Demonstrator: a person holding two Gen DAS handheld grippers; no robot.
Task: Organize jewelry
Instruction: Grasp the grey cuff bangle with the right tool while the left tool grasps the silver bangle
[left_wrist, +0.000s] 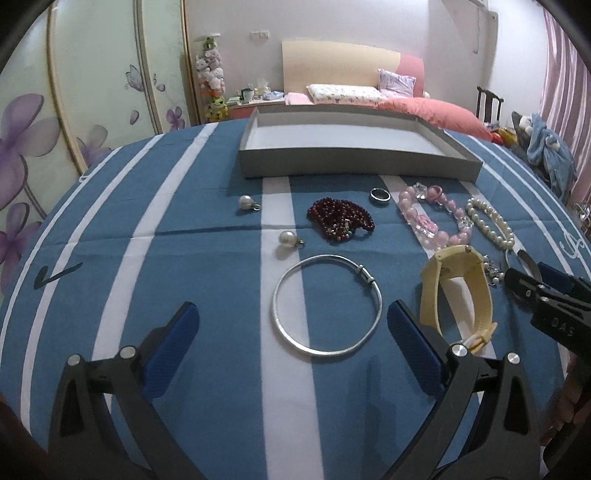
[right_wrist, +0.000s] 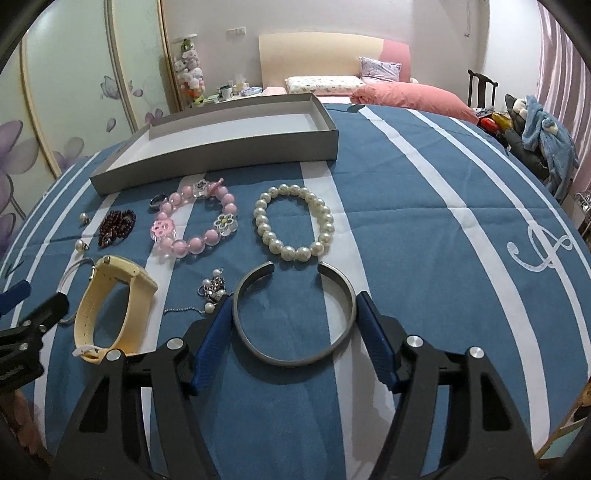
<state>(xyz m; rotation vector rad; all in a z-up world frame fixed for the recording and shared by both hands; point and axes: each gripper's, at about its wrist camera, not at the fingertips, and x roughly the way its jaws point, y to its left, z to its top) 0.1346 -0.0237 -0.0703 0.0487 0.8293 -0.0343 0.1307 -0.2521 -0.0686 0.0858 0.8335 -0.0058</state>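
A grey open cuff bracelet (right_wrist: 295, 360) lies flat on the blue striped cloth. My right gripper (right_wrist: 291, 300) has a blue pad against each of its sides and is shut on it. In the left wrist view my left gripper (left_wrist: 292, 305) stands open low over the cloth, and the near half of a silver bangle (left_wrist: 332, 352) lies between its fingers without touching them. A cream watch (left_wrist: 476, 291) stands on edge just right of the left gripper. A shallow grey box tray (left_wrist: 358, 166) with a white floor sits at the far side.
On the cloth lie two loose pearl earrings (left_wrist: 285, 238), a dark red bead bracelet (left_wrist: 341, 219), a ring (left_wrist: 380, 195), a pink bead bracelet (right_wrist: 199, 245), a pearl bracelet (right_wrist: 295, 253) and a charm chain (right_wrist: 212, 286). A bed, wardrobe and chair stand behind.
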